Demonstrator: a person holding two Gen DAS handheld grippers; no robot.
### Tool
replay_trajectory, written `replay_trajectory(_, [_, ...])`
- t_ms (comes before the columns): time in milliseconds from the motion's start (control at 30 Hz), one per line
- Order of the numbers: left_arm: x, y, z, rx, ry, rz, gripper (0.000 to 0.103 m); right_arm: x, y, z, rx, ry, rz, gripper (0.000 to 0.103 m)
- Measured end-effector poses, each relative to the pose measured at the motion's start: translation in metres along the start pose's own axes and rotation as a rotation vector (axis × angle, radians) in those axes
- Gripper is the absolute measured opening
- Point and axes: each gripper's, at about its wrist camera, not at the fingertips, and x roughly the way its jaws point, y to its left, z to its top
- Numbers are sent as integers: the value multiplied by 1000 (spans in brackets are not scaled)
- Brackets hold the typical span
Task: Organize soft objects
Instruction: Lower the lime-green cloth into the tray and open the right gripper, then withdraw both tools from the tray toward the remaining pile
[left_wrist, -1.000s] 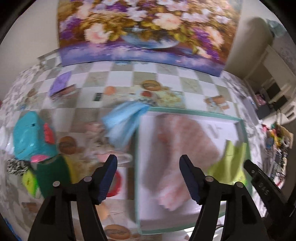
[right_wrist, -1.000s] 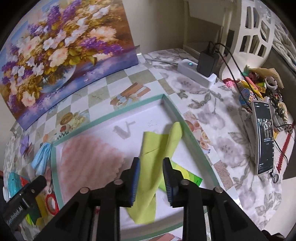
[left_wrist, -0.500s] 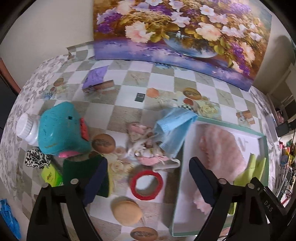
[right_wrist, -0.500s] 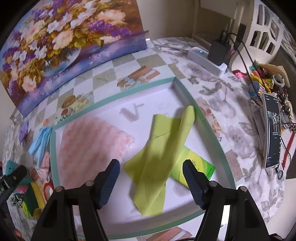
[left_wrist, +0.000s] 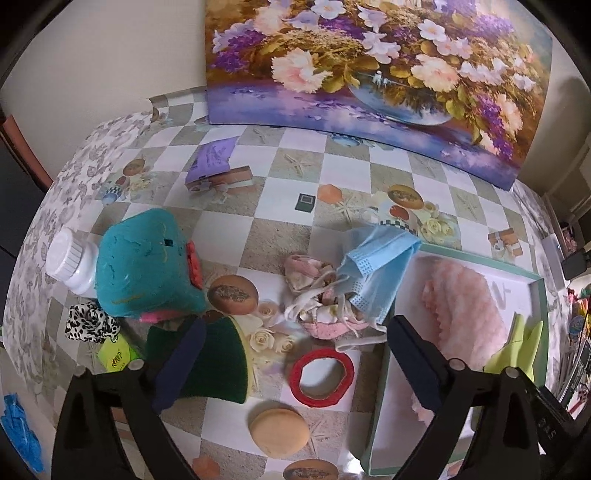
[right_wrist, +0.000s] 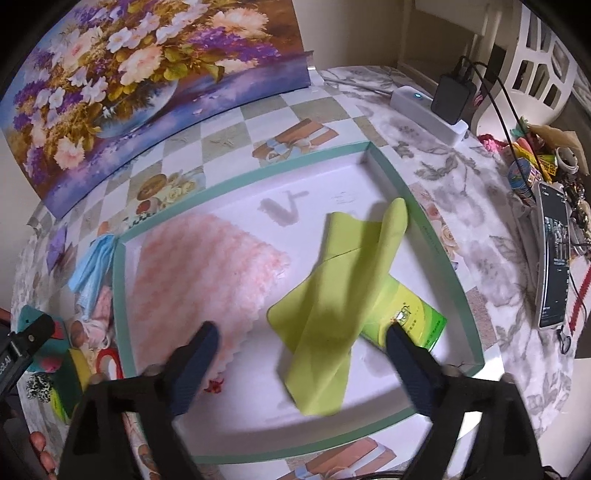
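A white tray with a green rim (right_wrist: 424, 218) holds a pink fluffy cloth (right_wrist: 199, 273) and a yellow-green cloth (right_wrist: 343, 295) lying over a green packet (right_wrist: 417, 325). My right gripper (right_wrist: 301, 332) is open and empty above the yellow-green cloth. My left gripper (left_wrist: 295, 332) is open and empty over the table left of the tray (left_wrist: 380, 398). Beyond it lie a blue face mask (left_wrist: 376, 266) on a pink bundle with strings (left_wrist: 317, 291), a teal plush (left_wrist: 144, 266), a dark green sponge (left_wrist: 218, 362), a red ring (left_wrist: 321, 373) and a leopard scrunchie (left_wrist: 88, 321).
A flower painting (left_wrist: 369, 66) leans on the back wall. A white bottle (left_wrist: 70, 262), a purple card on a box (left_wrist: 214, 162) and a tan round puff (left_wrist: 279, 426) lie on the checked cloth. A phone (right_wrist: 554, 258), charger (right_wrist: 450, 96) and clutter sit at right.
My right gripper opened and let go of the yellow-green cloth, which now lies in the tray. My left gripper swung left from over the tray to over the table's loose items.
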Motion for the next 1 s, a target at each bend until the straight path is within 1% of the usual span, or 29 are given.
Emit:
replay_trajectory(100, [-1, 2, 1, 6, -10, 8, 100, -6, 5, 0, -13, -24, -3, 103])
replay_trajectory(233, [-3, 4, 2, 10, -18, 6, 101, -9, 12, -2, -34, -28, 4, 103])
replay_trajectory(400, [-5, 7, 2, 7, -42, 33, 101, -19, 19, -4, -35, -55, 21, 103])
replay_trajectory(467, [-4, 8, 2, 7, -36, 25, 101, -25, 21, -4, -23, -74, 36, 103])
replay_trajectory(600, [-4, 9, 2, 5, -21, -13, 101, -35, 28, -5, -22, -104, 56, 103])
replay_trajectory(700, [-9, 18, 4, -14, -28, -34, 101, -42, 39, -8, -45, -124, 79, 103])
replay_trajectory(833, [-11, 32, 6, -5, 0, -18, 101, -47, 59, -14, -98, -140, 99, 103])
replay_trajectory(1000, [-20, 51, 7, -10, 2, -26, 101, -44, 86, -25, -167, -120, 128, 103])
